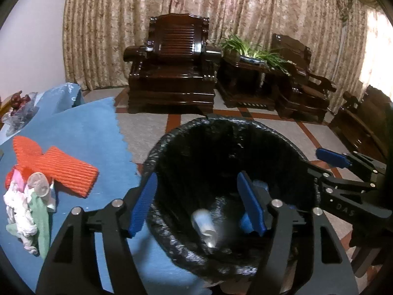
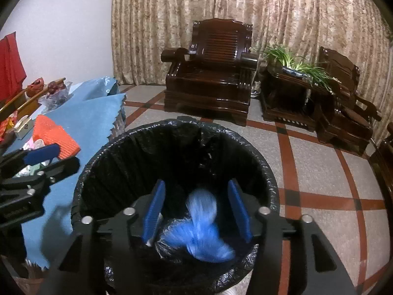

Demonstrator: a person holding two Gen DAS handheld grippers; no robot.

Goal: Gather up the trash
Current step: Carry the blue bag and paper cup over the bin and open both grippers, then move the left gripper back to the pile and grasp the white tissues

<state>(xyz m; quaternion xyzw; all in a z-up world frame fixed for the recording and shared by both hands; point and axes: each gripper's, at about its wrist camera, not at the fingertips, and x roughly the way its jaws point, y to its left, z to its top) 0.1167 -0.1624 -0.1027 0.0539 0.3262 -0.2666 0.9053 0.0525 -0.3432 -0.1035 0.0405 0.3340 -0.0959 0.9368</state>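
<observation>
Both over the bin (image 2: 172, 162): our left hand-held gripper (image 1: 196, 206) and right hand-held gripper (image 2: 196, 211) are spread, holding nothing. Blue scrap (image 2: 203, 231) sits blurred inside the bin, apparently mid-fall. Remaining trash on the bench (image 1: 81, 132): orange corrugated foam (image 1: 56, 169), looks light and squashy, pinch its long edge; crumpled rag pile (image 1: 27, 211), soft, grab the bunched middle. Bin bottom is dark, contents unclear.
</observation>
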